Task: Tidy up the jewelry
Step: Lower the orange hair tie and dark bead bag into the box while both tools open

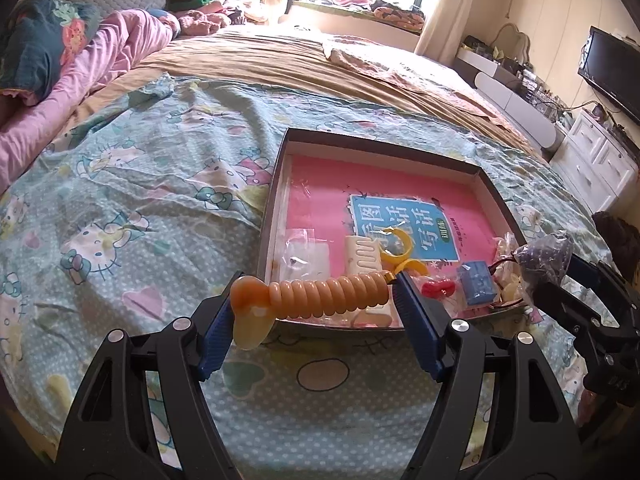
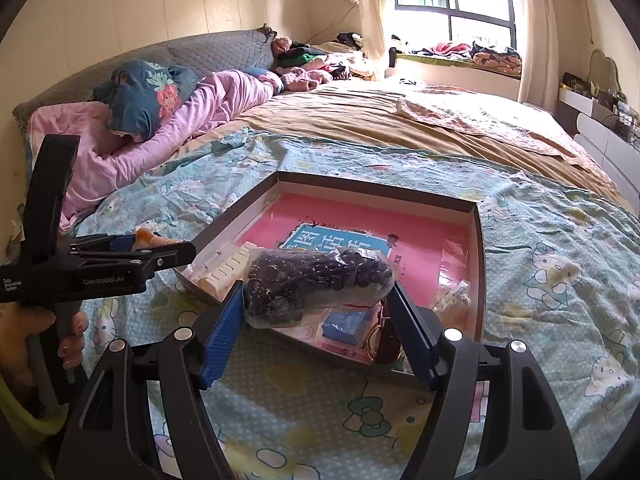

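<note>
I am pinching an orange coiled hair tie (image 1: pixel 328 294) lengthwise between the blue pads of my left gripper (image 1: pixel 316 312), the jaws standing wide with the coil stretched across the gap; a pale, glossy charm hangs off its left end against the left pad, and a yellow crescent clip (image 1: pixel 400 256) is sitting just beyond its right end. My right gripper (image 2: pixel 318 316) is clamping a clear bag of dark beads (image 2: pixel 316 284), jaws set about as wide, the bag bulging between the pads and crinkling at its lower left corner. Both loads are hovering over the near edge of a shallow tray (image 1: pixel 280 160) that is lying on the bed. Its floor is covered by a pink book with a blue title panel, and along the near side I am seeing a white comb (image 1: pixel 362 258), a red clip (image 1: pixel 438 290), a small blue box (image 1: pixel 476 284) and a few clear packets, all crowded together; the far half of the tray's floor is showing only the book. The tray's low walls are standing up all round. Around it the cartoon-cat bedsheet (image 1: pixel 140 200) is spreading wrinkled to the left and in front, with a pink quilt (image 2: pixel 160 136) bunched well apart at the headboard.
</note>
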The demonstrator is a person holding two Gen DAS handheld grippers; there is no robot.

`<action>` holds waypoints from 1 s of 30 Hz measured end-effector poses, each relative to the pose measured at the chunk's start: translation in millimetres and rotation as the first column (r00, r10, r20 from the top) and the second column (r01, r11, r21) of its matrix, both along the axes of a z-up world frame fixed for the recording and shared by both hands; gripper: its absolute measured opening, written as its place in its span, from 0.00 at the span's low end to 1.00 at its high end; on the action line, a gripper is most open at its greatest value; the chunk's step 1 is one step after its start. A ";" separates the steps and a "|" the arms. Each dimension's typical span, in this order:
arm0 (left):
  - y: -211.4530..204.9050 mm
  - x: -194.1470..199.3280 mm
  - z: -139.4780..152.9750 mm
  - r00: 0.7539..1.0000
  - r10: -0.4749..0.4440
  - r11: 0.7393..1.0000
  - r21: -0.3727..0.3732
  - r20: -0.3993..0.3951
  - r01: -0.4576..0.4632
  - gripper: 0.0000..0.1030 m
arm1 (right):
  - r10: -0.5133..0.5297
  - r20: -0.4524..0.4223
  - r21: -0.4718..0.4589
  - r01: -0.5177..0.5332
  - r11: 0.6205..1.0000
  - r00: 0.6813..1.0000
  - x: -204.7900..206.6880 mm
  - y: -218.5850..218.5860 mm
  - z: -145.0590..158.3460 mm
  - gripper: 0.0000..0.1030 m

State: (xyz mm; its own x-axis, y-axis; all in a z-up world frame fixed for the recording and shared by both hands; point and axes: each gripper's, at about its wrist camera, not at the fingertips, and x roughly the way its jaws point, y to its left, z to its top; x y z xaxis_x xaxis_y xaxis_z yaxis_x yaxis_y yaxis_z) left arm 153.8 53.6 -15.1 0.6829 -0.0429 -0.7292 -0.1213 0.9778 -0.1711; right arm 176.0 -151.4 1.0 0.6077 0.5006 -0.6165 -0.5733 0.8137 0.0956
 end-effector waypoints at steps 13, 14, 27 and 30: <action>6.2 18.1 -16.5 0.999 -0.006 1.000 -0.002 -0.047 0.006 0.64 | 0.030 0.019 -0.108 -0.028 0.994 0.999 6.3 21.7 -17.2 0.68; 6.7 18.6 -17.2 0.999 -0.007 1.000 -0.004 -0.049 0.007 0.64 | 0.030 0.021 -0.119 -0.028 0.993 0.999 6.2 23.5 -19.4 0.68; 7.1 21.4 -19.6 0.999 -0.014 1.000 -0.008 -0.048 0.013 0.64 | 0.043 0.046 -0.203 -0.033 0.979 0.998 13.7 39.2 -33.0 0.68; 6.6 21.5 -19.7 0.999 -0.015 1.000 -0.012 -0.048 0.015 0.64 | 0.041 0.045 -0.211 -0.030 0.977 0.998 15.5 40.4 -33.7 0.70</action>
State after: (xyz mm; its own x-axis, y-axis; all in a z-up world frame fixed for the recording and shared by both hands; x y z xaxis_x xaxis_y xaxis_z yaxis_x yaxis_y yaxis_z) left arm 175.3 60.2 -34.8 0.6461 -0.0615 -0.7607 -0.1152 0.9775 -0.1769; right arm 191.5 -111.0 -32.7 0.6240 0.3844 -0.6803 -0.6018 0.7918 -0.1046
